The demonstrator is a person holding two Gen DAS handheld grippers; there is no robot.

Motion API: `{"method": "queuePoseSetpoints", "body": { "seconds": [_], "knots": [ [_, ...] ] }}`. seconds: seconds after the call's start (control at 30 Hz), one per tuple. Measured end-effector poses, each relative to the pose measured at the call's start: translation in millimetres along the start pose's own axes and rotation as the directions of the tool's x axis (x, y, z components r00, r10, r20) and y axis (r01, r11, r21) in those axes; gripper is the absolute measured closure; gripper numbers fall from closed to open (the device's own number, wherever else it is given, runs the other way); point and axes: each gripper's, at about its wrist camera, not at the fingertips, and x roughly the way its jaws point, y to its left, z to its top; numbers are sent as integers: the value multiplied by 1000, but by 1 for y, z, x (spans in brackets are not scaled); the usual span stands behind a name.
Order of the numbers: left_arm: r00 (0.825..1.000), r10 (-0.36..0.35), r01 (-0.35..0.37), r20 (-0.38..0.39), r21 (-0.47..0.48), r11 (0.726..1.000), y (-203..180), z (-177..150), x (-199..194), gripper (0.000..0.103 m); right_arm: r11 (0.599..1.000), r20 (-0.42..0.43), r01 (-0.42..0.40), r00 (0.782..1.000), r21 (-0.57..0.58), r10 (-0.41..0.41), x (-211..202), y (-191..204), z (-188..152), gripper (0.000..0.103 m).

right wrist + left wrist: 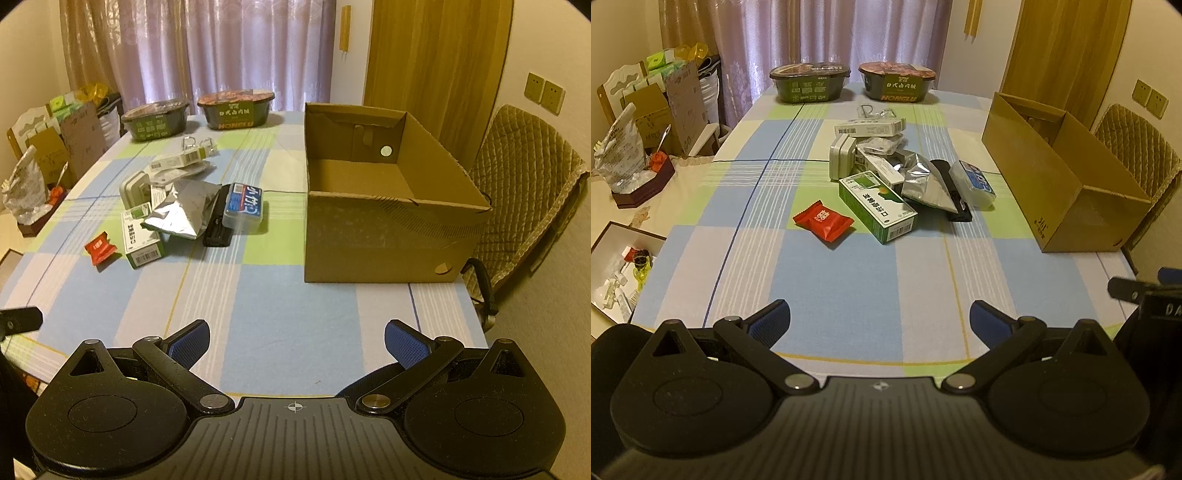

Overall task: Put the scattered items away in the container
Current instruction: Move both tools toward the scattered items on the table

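A: Still at the very start, by the look of it. Left gripper [879, 321] spread wide, nothing between the blue pads [768, 321]. Right gripper [295, 341] likewise parted and empty, low over the checked tablecloth [280, 332].

B: And the scattered items?

A: Heaped ahead of both grippers, well apart from either. Nearest the left gripper: red candy packet [823, 220], ahead and slightly left, lying alone. Just beyond it, the green medicine box [877, 206], touching the pile. Further on, silver foil pouch [921, 181], black flat object [955, 197], blue-labelled clear case [975, 182].

B: The container?

A: Cardboard box [376, 236], open at the top, ahead and right of the right gripper. Apparently bare inside, as far as visible.

B: Next move?

A: Probably a reach forward to the candy packet or the clear case [243, 206], then closing on it and carrying it rightward over the box rim. Flat packet likely needs a low, careful pinch.

B: Anything unclear?

A: Plenty. White boxes and grey block at the back of the pile overlapping, hard to separate. Small metal clips beyond them barely legible. Near box floor hidden behind the front wall.
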Motion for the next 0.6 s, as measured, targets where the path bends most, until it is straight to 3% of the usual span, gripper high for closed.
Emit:
{"method": "queuePoseSetpoints", "body": {
  "seconds": [0.3,0.5,0.6],
  "knots": [
    [1000,-22,22,19,-13,1000,10,28,-7,1,995,0,-101,995,-19,101,10,13,15,0],
    [1000,-3,3,5,55,998,30,53,5,1,975,2,-199,980,-103,200,26,40,28,0],
    [1000,1,1,-12,140,990,39,62,20,1,962,8,-228,973,-147,232,39,56,36,0]
  ]
}}
